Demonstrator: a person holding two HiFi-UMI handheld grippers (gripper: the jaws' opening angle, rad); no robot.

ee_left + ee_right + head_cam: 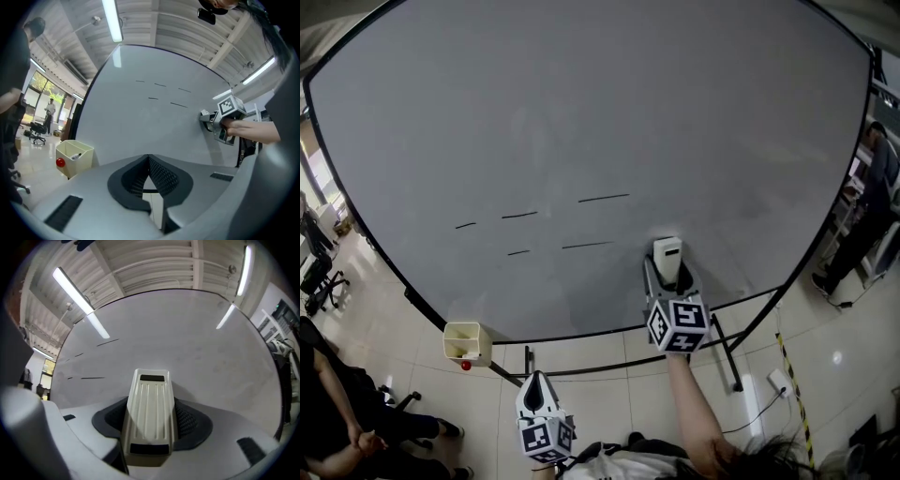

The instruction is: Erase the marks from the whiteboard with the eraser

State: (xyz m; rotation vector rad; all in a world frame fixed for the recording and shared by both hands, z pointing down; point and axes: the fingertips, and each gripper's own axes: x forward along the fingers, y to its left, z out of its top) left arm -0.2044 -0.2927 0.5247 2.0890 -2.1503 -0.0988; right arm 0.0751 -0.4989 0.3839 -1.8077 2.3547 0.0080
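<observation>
Eraser clamped in my right gripper at the whiteboard.
Head view: five short dark marks run across the board's middle. The eraser sits low on the board, below and to the right of them. My left gripper hangs under the board's lower edge, near a cream box at that edge. Left gripper view: my jaws are pressed together with nothing between them, and a red ball shows against the box's side. Right gripper view: my jaws pinch the cream, ribbed eraser by its long sides, its far end towards the board. Whether it touches, I cannot tell. The marks lie up and to the left.
</observation>
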